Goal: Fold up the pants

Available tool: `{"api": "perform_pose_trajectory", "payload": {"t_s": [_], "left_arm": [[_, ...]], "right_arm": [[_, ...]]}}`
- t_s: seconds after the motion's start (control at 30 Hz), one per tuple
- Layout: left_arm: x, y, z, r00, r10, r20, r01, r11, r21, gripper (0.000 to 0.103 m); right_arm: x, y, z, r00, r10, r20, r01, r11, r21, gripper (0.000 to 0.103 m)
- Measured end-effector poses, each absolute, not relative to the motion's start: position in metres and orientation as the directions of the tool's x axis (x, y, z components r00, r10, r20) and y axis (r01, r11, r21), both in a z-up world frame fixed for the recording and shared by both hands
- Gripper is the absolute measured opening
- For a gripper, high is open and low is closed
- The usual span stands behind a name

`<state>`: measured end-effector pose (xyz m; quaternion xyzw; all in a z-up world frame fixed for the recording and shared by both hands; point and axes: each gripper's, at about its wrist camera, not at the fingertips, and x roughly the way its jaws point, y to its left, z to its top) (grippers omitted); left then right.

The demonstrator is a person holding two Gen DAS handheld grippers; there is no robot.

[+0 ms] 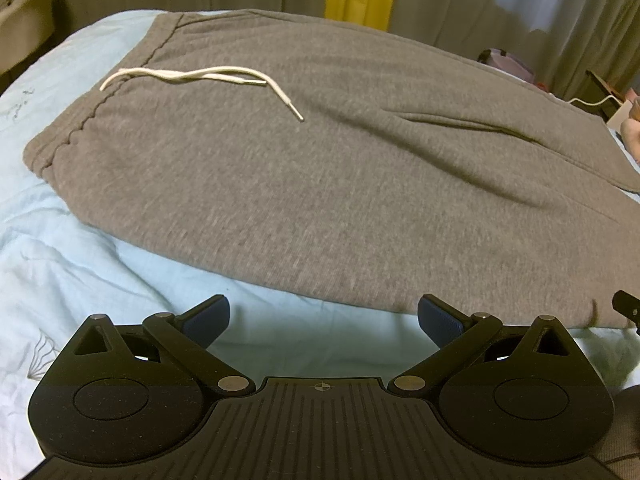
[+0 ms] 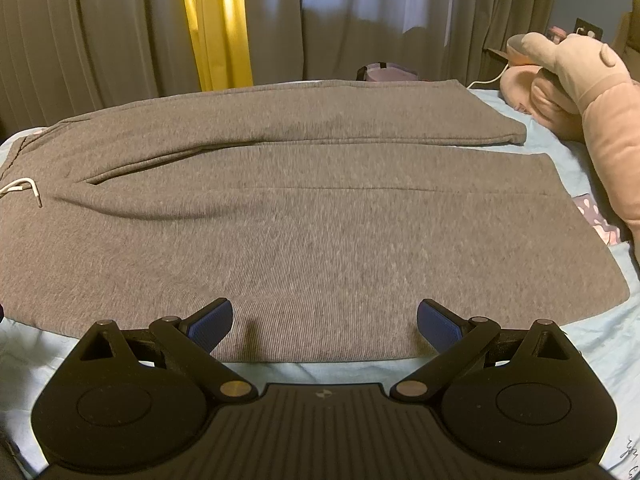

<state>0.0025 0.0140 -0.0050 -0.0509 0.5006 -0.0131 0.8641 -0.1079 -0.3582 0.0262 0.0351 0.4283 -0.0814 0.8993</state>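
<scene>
Pants: grey sweatpants (image 1: 320, 184) lie flat on a pale blue bedsheet (image 1: 80, 248), waistband to the left, the two legs running right, side by side
Drawstring: a white cord (image 1: 192, 76) rests loose on the fabric just beside the waistband
Left gripper: the left gripper (image 1: 323, 322) hovers over bare sheet just short of the near edge of the pants, its fingers spread wide and holding nothing
Right gripper: the right gripper (image 2: 325, 326) sits at the near edge of the closer leg, its fingers equally wide apart and empty; whether the pads touch the cloth cannot be told
Step in hand: judging from the flat layout, the first fold has not begun; both tools look poised to take the near edge
How to do it well: each gripper should bite the full thickness of the near leg, one towards the waist and one towards the hem, then lift and carry together so the near leg lands squarely on the far one; tuck the cord clear so it does not bunch inside
Neighbours: a pink plush toy (image 2: 580, 92) lies beside the leg ends, near enough to catch a swinging hem
Hard to see: the fabric is motion-blurred, the far leg's hem is cut off in the left view, and the holder's hands are out of sight
</scene>
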Motion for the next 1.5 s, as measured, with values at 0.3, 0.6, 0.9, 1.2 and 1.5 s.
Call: {"api": "perform_pose_trajectory", "payload": {"t_s": [0.3, 0.6, 0.9, 1.2, 1.5], "left_arm": [[0.003, 0.013, -0.005, 0.497, -0.077, -0.864, -0.026, 0.994, -0.103, 0.103], [0.004, 0.014, -0.005, 0.496, -0.09, -0.864, -0.027, 0.993, -0.118, 0.103], [0.002, 0.015, -0.003, 0.5, -0.102, -0.86, -0.028, 0.991, -0.134, 0.103], [0.006, 0.018, -0.005, 0.493, -0.115, -0.862, -0.043, 0.987, -0.156, 0.103], [0.023, 0.023, 0.015, 0.56, -0.065, -0.826, -0.119, 0.98, -0.158, 0.103]], "right_arm": [[-0.107, -0.36, 0.024, 0.614, -0.105, -0.782, 0.181, 0.983, 0.01, 0.099], [-0.106, -0.363, 0.023, 0.608, -0.09, -0.789, 0.19, 0.981, 0.034, 0.099], [-0.105, -0.366, 0.022, 0.605, -0.073, -0.793, 0.194, 0.979, 0.058, 0.099], [-0.097, -0.371, 0.014, 0.572, -0.055, -0.819, 0.207, 0.975, 0.079, 0.099], [-0.072, -0.405, 0.004, 0.539, -0.039, -0.842, 0.264, 0.957, 0.124, 0.099]]}}
